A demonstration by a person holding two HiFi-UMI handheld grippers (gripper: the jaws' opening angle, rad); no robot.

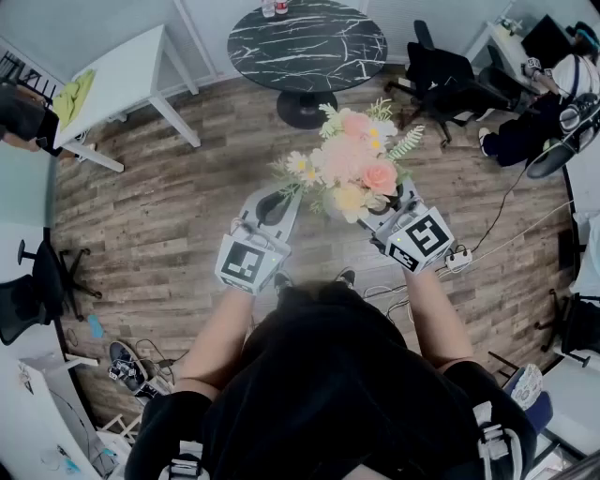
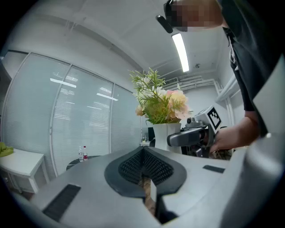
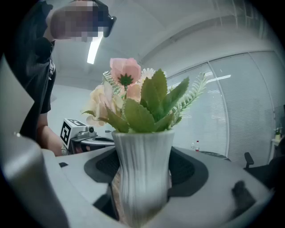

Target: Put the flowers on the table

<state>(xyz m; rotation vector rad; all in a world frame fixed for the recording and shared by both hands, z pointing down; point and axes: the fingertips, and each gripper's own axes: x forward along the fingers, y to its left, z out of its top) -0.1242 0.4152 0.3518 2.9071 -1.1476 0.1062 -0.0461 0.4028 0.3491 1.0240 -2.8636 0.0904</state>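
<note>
A bunch of pink, cream and white flowers with green leaves stands in a white ribbed vase. My right gripper is shut on that vase, its dark pads pressing both sides, and it holds the vase upright in the air in front of me. In the head view the blooms hide the vase. My left gripper hovers just left of the flowers, shut and empty. The left gripper view shows the vase and the right gripper to its right. A round black marble table stands ahead on the wooden floor.
Two bottles stand at the round table's far edge. A white table is at the far left. Black office chairs and a seated person are at the far right. Cables and a power strip lie on the floor to my right.
</note>
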